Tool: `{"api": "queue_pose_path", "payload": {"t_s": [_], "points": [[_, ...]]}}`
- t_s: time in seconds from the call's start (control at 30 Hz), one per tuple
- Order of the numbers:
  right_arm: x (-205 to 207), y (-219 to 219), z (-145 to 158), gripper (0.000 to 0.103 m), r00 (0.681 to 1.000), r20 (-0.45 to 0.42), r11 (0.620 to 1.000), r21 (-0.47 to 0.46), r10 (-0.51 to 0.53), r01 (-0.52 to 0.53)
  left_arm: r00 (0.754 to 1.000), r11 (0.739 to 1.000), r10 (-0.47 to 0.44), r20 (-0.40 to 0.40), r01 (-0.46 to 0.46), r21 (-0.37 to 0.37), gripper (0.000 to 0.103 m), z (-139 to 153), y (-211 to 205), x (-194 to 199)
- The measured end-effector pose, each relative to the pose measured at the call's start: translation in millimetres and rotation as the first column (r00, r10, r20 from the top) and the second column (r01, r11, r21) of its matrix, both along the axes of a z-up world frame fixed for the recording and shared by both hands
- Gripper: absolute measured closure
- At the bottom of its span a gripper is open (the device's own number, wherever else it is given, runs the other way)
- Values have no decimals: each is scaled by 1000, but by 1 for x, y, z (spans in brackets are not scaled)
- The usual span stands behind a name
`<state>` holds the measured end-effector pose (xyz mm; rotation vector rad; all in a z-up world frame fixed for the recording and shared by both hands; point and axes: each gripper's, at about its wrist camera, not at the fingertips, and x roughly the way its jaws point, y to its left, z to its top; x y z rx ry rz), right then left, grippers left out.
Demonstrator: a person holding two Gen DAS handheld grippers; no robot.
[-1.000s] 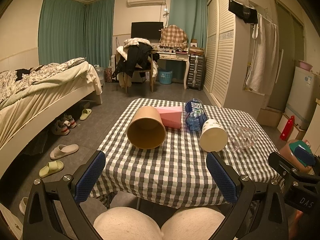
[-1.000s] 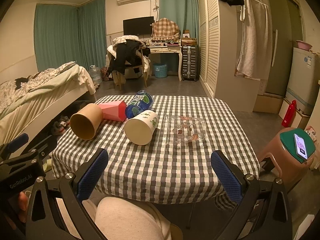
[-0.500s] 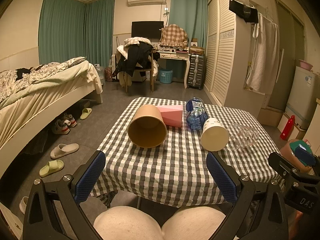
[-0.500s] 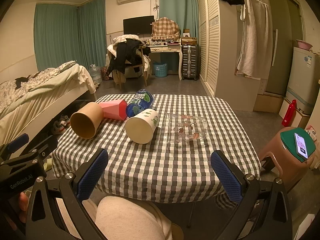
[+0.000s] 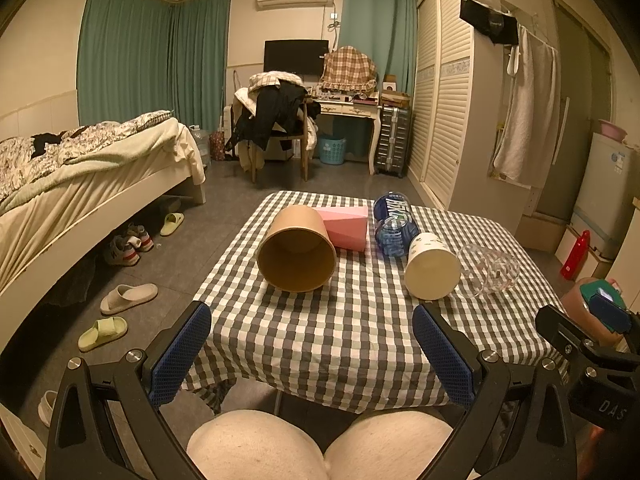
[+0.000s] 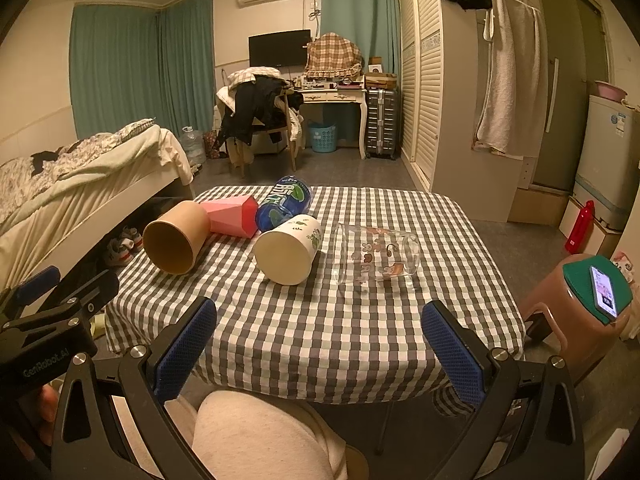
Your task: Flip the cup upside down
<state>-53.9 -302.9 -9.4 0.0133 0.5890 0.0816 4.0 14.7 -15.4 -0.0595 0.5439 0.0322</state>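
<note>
Beyond both spread, empty hand-held grippers (image 5: 312, 346) (image 6: 319, 338): brown cup (image 5: 296, 249) on side, well apart.

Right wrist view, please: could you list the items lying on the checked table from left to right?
brown paper cup → pink cup → blue bottle → white cup → clear glass

On the black body of my left gripper (image 6: 52, 344), seen from the right wrist view, I read "GenRobot.AI" in pale letters. On the black body of my right gripper (image 5: 600, 376), seen from the left wrist view, I read "DAS". The blue bottle (image 6: 285, 201) lying on the table carries large white characters, but I cannot make them out.
</note>
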Motion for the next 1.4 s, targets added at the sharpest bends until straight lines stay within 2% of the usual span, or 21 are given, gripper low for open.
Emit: {"api": "queue_pose_path", "payload": {"t_s": [0.4, 0.57, 0.87, 1.07, 1.3, 1.37, 1.4], "points": [[11, 10, 7, 0, 1000, 1, 1000, -12, -7, 7, 1000, 1000, 5, -26, -5, -23, 0, 3, 14, 16], [31, 21, 2, 0, 1000, -23, 1000, -23, -13, 12, 998, 998, 41, -48, -43, -38, 0, -2, 31, 35], [98, 61, -27, 0, 996, -90, 997, -78, -8, 1, 989, 995, 71, -129, -79, -56, 0, -23, 60, 79], [148, 68, -52, 0, 989, -137, 992, -116, -56, 40, 985, 996, 70, -160, -79, -51, 0, -37, 68, 100], [184, 78, -79, 0, 978, -185, 985, -162, -94, 64, 977, 995, 60, -203, -74, -62, 0, -55, 77, 119], [188, 80, -83, 4, 976, -193, 984, -165, -98, 66, 976, 995, 59, -208, -74, -65, 0, -57, 80, 121], [190, 81, -86, 10, 975, -196, 983, -173, -102, 68, 976, 995, 60, -208, -75, -65, 0, -57, 80, 122]]}}
